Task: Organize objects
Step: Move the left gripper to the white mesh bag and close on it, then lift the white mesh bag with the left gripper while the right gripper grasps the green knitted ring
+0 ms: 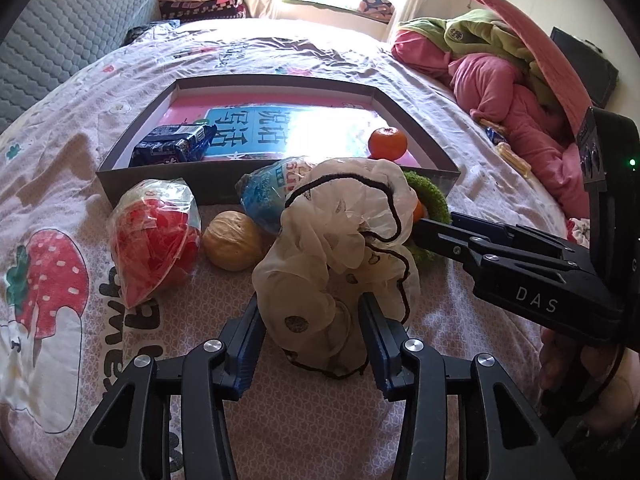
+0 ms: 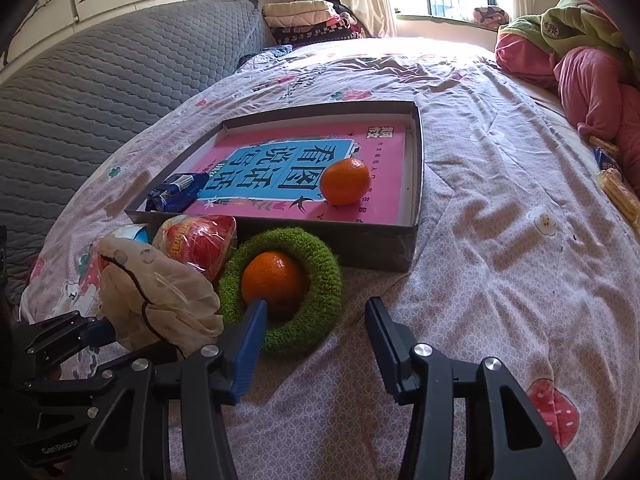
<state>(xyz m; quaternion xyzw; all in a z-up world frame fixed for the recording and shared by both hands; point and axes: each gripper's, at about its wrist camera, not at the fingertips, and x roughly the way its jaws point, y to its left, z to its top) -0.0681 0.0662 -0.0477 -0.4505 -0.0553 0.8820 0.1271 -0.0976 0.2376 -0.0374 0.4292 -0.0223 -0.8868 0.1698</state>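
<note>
bed, box and loose items ahead of both tongs

bed, patterned sheet, carries everything. shallow cardboard box lies ahead of both tongs; inside it a pink book, an orange and a dark blue packet. sheer white scrunchie with black edging sits between the left tongs; fingers close beside the fabric, contact unclear, so grip cannot be told. right tongs spread wide, holding nothing; left finger lies over the rim of a green ring with a second orange in its middle. red wrapped snack, blue wrapped snack and walnut lie ahead-left of the left tongs, near the box wall.
</note>
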